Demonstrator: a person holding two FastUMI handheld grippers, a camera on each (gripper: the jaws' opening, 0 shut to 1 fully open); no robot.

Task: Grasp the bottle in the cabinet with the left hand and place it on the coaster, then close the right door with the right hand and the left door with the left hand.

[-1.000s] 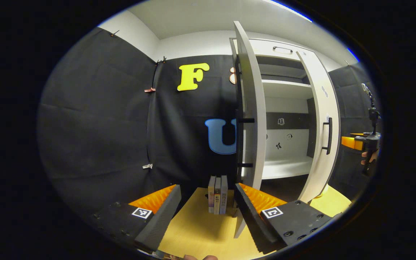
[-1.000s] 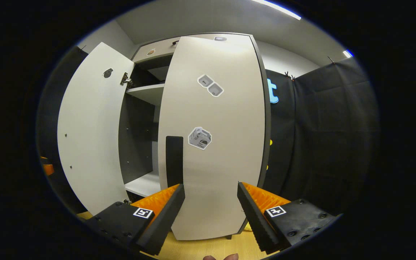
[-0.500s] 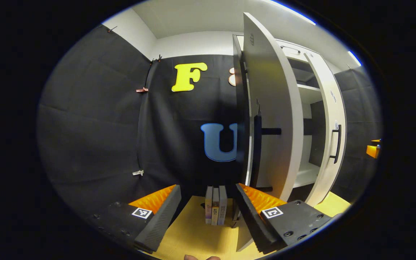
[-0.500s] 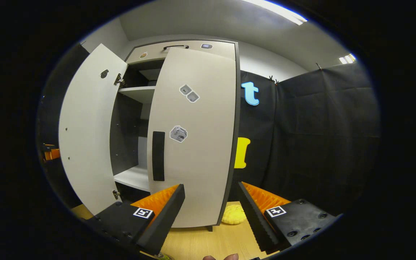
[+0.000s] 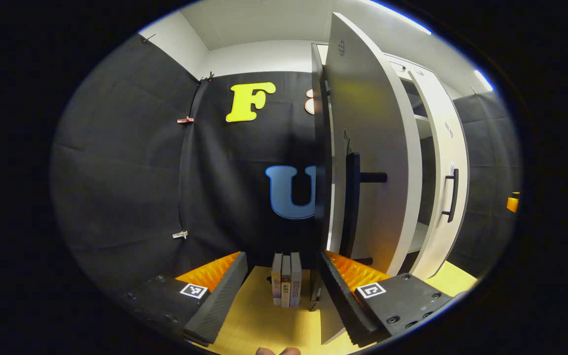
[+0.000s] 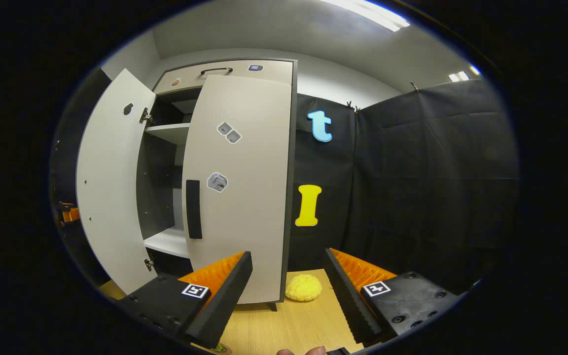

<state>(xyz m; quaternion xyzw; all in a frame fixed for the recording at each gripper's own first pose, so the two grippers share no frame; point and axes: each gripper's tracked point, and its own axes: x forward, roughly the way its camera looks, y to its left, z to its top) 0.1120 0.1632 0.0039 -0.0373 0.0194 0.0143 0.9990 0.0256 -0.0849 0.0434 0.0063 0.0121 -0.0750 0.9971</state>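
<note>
My left gripper (image 5: 280,288) has its jaws apart and holds nothing; it hangs low over the wooden tabletop (image 5: 269,325), looking at the booth's dark wall. Going left to right in the left gripper view: between the fingers stand a few upright books (image 5: 286,286). Just right of them rises the left door (image 5: 372,162), seen almost edge-on, and its black bar handle (image 5: 352,202) runs vertically just above my right-hand finger. Whether that finger touches the door's lower edge, I cannot tell. Beyond it is the open cabinet (image 5: 424,162) interior, then the right door (image 5: 444,177) with its own handle.

In the right gripper view, my right gripper (image 6: 288,291) is also apart and empty, pulled back from the cabinet front. The left door stands swung out at the far left, the dark gap of shelves next, then the right door nearly flush against the carcass. A yellow knobbly object (image 6: 303,288) lies on the tabletop between the fingers, beside the cabinet's foot.

I cannot make out the bottle or the coaster, so I can't say where they lie.

The left door is what matters now, I judge: it lies just right of my left gripper, its long axis upright. It must swing to the right to shut, and the left gripper is far nearer to it.
</note>
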